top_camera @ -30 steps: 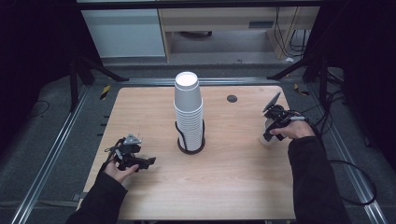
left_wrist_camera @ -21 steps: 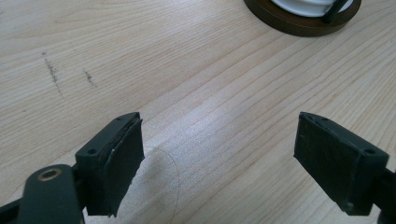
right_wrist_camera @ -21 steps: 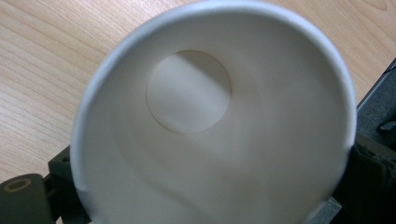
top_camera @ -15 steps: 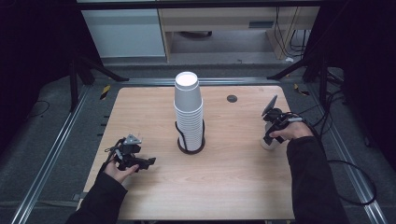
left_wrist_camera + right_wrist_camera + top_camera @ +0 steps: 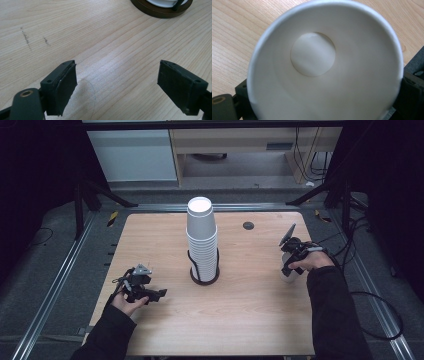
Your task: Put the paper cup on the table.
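A tall stack of white paper cups (image 5: 202,237) stands upside down in a dark ring holder (image 5: 204,279) at the middle of the wooden table (image 5: 240,320). My right gripper (image 5: 289,265) is at the table's right side, shut on a single white paper cup (image 5: 288,276). In the right gripper view that cup (image 5: 313,55) opens toward the camera, with the right gripper (image 5: 324,87) holding it by its sides. My left gripper (image 5: 156,294) rests low at the front left. In the left gripper view the left gripper (image 5: 117,87) stands open over bare wood, and the holder's rim (image 5: 160,11) lies ahead.
A small black disc (image 5: 248,225) is set into the table behind the stack. Cables (image 5: 370,295) trail off the right edge. Metal rails (image 5: 55,285) run along the table's sides, and a cabinet (image 5: 135,155) stands beyond the far edge.
My right gripper has come down toward the table with the cup, whose white body now shows beneath the hand. The left gripper has stayed put.
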